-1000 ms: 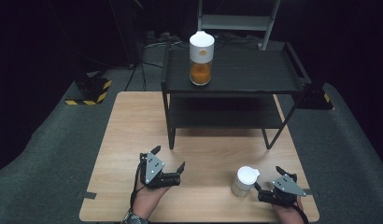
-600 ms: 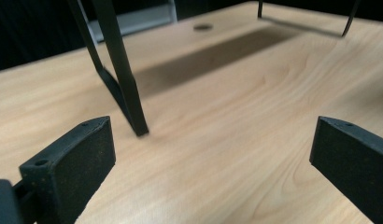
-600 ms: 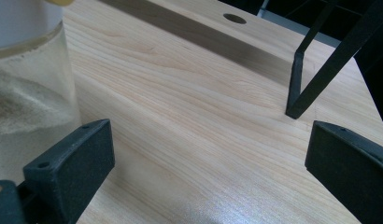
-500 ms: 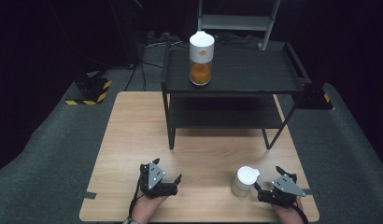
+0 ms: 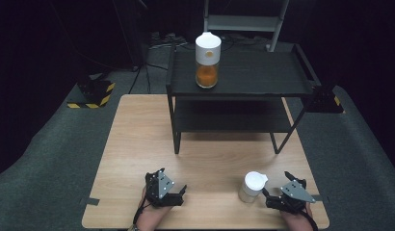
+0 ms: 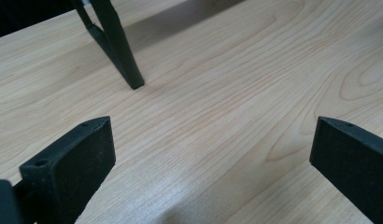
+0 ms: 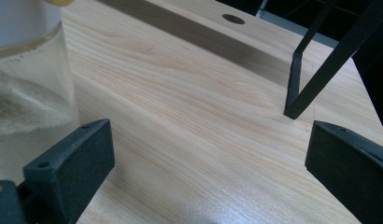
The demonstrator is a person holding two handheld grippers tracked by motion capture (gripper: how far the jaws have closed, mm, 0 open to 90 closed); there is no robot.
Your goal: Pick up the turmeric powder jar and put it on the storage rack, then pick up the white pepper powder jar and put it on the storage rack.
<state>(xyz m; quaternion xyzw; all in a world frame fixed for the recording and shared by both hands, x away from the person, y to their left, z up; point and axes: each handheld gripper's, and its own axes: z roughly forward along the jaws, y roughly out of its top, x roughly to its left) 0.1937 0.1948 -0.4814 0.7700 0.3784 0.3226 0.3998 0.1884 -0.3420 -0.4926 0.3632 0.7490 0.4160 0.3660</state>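
Wood tabletop [image 5: 138, 144] under dark surroundings carries both your grippers along the bottom of the high view. Your left gripper [image 5: 178, 192], lower centre-left, is spread wide over bare wood, holding nothing. Your right gripper [image 5: 268, 195], lower right, is likewise spread wide and empty, with the jar [image 5: 252, 186] just beside its left jaw, not between them. That jar stands upright, long axis vertical, white lid up. Nothing is grasped yet, so I judge the pick not begun. Farther up, a black rack [image 5: 243, 72] holds an orange-filled jar [image 5: 207, 60].
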